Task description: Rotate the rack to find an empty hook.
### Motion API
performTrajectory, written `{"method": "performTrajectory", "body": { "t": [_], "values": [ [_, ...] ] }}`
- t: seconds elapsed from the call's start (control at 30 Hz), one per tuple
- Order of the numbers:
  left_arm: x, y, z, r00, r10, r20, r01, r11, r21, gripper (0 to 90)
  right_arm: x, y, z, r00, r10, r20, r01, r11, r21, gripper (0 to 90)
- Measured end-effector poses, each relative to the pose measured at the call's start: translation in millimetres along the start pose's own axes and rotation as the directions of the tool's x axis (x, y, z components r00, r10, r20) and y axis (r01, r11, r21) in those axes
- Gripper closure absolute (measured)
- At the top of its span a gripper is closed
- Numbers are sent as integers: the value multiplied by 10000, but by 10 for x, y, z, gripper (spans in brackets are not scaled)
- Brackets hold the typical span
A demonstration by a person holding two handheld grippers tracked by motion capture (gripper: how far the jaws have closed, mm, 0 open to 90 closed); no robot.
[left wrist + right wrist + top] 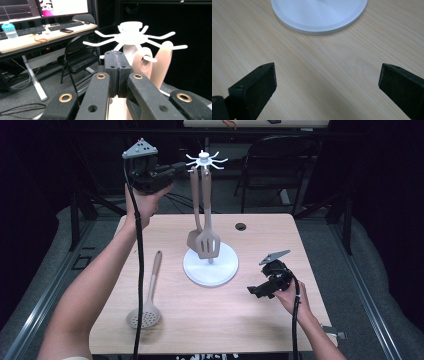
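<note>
Left gripper view: left tongs (117, 72) seemingly empty, pressed together.

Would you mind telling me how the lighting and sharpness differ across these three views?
High view: lit table against a dark room, skimmer casting a soft shadow. Left gripper view: the fingers are sharp, the white hook rack bright against black. Right gripper view: even light, crisp wood grain, faint sheen on the white base.

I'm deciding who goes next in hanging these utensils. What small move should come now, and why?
Probably the left gripper should back off the hook crown: its jaws are shut on nothing beside it, and two spatulas already hang there. The skimmer lies on the table, so the open right gripper could then go for it.
</note>
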State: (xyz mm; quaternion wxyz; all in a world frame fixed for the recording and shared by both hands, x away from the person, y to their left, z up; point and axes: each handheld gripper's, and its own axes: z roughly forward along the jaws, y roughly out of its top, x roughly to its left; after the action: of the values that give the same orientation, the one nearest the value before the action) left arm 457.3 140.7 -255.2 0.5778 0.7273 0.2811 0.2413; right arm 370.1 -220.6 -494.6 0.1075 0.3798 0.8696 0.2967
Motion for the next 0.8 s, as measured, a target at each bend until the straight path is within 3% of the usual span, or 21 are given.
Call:
{"method": "performTrajectory", "body": {
  "t": [0.47, 0.8],
  "values": [
    [71, 3, 30, 9998, -57, -177, 59, 10000, 64, 900, 10, -4, -17, 10000, -20, 11, 20, 10000, 36, 13],
    [-3, -37, -171, 9998, -198, -4, 198, 9988, -445, 900, 9, -7, -16, 10000, -57, 31, 57, 10000, 29, 13]
  ]
}}
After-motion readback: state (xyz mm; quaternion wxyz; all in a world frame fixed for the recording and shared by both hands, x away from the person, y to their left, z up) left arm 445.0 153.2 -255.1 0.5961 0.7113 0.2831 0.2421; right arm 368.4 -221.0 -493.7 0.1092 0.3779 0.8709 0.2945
